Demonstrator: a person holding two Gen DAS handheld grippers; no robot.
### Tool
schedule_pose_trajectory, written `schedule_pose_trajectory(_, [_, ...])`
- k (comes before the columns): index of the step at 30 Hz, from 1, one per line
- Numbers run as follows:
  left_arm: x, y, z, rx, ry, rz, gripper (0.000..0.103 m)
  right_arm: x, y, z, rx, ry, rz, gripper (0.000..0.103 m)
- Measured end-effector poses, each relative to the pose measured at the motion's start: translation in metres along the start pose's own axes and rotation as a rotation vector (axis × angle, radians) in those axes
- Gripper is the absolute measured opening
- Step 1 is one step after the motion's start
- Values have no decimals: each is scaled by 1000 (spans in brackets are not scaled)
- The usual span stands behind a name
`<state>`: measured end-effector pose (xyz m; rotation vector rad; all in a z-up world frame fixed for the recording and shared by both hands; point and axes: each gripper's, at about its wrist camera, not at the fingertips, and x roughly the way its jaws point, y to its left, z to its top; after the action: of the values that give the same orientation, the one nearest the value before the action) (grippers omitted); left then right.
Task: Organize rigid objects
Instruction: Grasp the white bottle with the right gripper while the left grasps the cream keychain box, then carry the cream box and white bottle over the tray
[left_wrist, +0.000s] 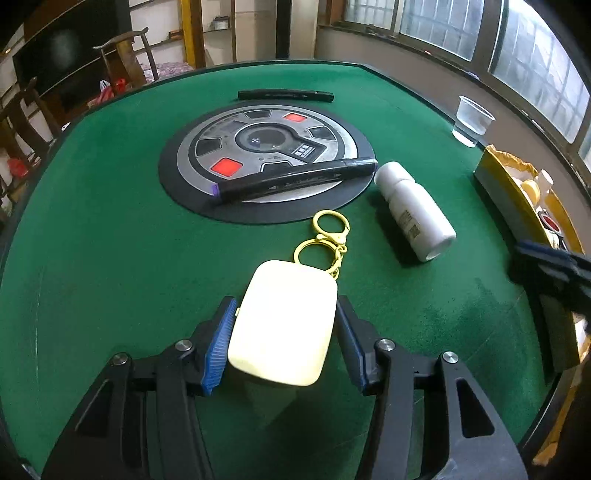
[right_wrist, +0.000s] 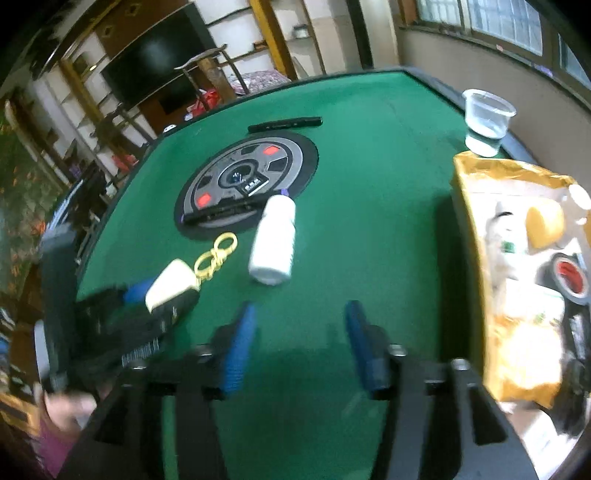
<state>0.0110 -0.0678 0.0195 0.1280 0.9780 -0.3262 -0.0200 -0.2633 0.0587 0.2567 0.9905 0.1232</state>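
Gripping the cream case (left_wrist: 284, 325) in the left tongs (left_wrist: 286, 302), blue pads pressing on both long sides, low over the green surface (left_wrist: 110, 221) at 6 o'clock in the left wrist view. Trailing yellow key rings (left_wrist: 327, 236) from the case toward 12 o'clock, just short of the round control panel (left_wrist: 258, 147) sunk in the middle of the felt. Holding the right tongs (right_wrist: 301, 308) released, gripping nothing, over bare felt. Finding open room for moving at 9 o'clock of the case, where plain felt is running out to the dark raised rim. Finding less room at 3 o'clock: a yellow-lined box (left_wrist: 498, 177) is sitting there against the surface's edge, filled with small items too blurred to name. Seeing a white bottle (left_wrist: 413, 210) lying on its side at 1 o'clock of the case, cap end just beside a black marker (left_wrist: 295, 179) that is resting across the panel's near part. Noting a second black marker (left_wrist: 286, 96) lying beyond the panel at 12 o'clock, well apart from the rest, and a clear plastic cup (left_wrist: 472, 120) standing upright at 2 o'clock near the far rim. Looking past the edge, catching windows (left_wrist: 535, 55) curving along 1 to 3 o'clock, a wooden chair (left_wrist: 125, 55) at 10 o'clock, and a dark screen (right_wrist: 155, 62) behind it.
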Motion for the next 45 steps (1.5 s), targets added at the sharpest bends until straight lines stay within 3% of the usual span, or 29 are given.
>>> schedule_pose_trajectory(4, [1, -1, 0, 12, -4, 2, 51, 23, 18, 21, -13, 4, -19, 49])
schedule_pose_trajectory(9, [1, -2, 0, 32, -8, 9, 51, 55, 34, 42, -47, 17, -138, 49])
schedule_pose_trajectory(11, [1, 0, 0, 28, -9, 10, 51, 65, 35, 47, -49, 34, -153, 46])
schedule_pose_trajectory(13, [1, 4, 1, 21, -12, 9, 51, 73, 36, 47, -59, 57, -164, 31])
schedule_pose_trajectory(17, [1, 6, 1, 9, -13, 6, 51, 71, 39, 38, -83, 58, -159, 30])
schedule_pose_trajectory(22, [1, 7, 1, 4, -18, 1, 51, 48, 31, 8, -58, 52, -41, 30])
schedule_pose_trajectory(29, [-10, 6, 3, -7, -88, -17, 50, 31, 21, -22, -65, -36, 22, 30])
schedule_pose_trajectory(34, [-16, 7, 4, -17, -139, -14, 49, 30, 10, -27, -35, -79, 74, 30])
schedule_pose_trajectory(45, [-33, 6, 8, -27, -255, -2, 49, 27, -1, -28, 21, -82, 152, 30])
